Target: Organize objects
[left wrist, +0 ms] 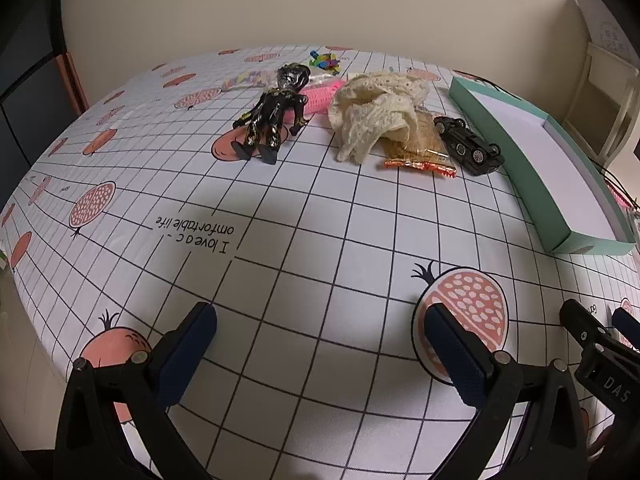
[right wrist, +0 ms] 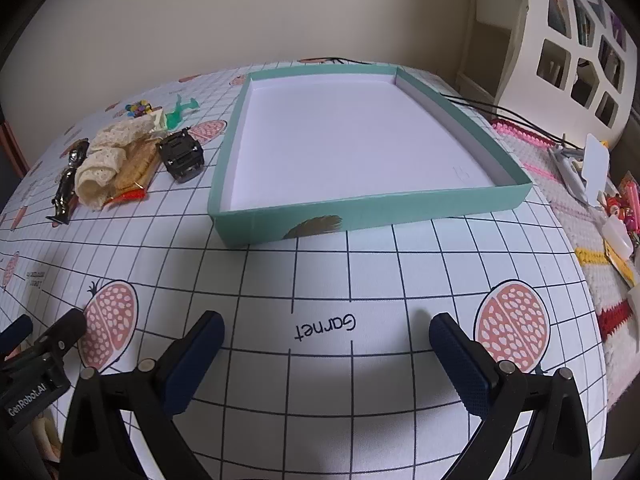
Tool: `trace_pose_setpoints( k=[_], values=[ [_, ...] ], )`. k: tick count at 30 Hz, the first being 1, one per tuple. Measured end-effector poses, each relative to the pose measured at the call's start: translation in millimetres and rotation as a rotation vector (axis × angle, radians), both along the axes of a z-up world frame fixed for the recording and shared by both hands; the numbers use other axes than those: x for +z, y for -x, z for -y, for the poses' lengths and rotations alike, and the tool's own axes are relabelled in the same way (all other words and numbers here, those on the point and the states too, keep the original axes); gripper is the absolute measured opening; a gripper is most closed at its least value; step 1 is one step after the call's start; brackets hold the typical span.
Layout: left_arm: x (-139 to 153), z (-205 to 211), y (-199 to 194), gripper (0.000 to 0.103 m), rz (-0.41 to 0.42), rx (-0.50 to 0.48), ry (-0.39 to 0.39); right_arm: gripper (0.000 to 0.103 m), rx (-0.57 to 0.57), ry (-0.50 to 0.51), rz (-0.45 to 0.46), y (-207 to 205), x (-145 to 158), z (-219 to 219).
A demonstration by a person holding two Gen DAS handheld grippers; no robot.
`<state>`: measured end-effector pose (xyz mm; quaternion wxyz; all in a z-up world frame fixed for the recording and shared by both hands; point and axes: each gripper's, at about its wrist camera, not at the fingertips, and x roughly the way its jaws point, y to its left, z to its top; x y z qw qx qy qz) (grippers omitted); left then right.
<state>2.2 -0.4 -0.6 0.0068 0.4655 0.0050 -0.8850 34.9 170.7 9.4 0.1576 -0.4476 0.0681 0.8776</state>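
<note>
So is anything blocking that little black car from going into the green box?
Nothing visible does. The black toy car lies overturned just left of the green box, with bare cloth between them, and the box is empty.

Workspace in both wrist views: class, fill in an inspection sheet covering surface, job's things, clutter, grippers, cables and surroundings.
Surface: tablecloth, white grid with pomegranate prints, the word "Garnet" printed on it.
Job's things: teal box open and empty; left of it a black toy car lying overturned, a snack packet partly under a cream lace cloth, a black figurine, a pink item and small coloured pieces.
Clutter: pink and yellow oddments on a knitted mat right of the box.
Grippers: left gripper open, holding nothing; right gripper open, holding nothing.
Cables: black cable behind the box.
Surroundings: plain wall; white shelf unit at right.
</note>
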Motion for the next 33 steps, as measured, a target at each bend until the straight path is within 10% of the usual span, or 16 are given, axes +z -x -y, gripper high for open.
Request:
trace_pose_setpoints(
  k=[33],
  values=[
    [1.0,-0.6,0.8,0.103,0.015,-0.019,-0.002,0.103,0.004,0.002,0.003,2.1,0.0,-1.2]
  ],
)
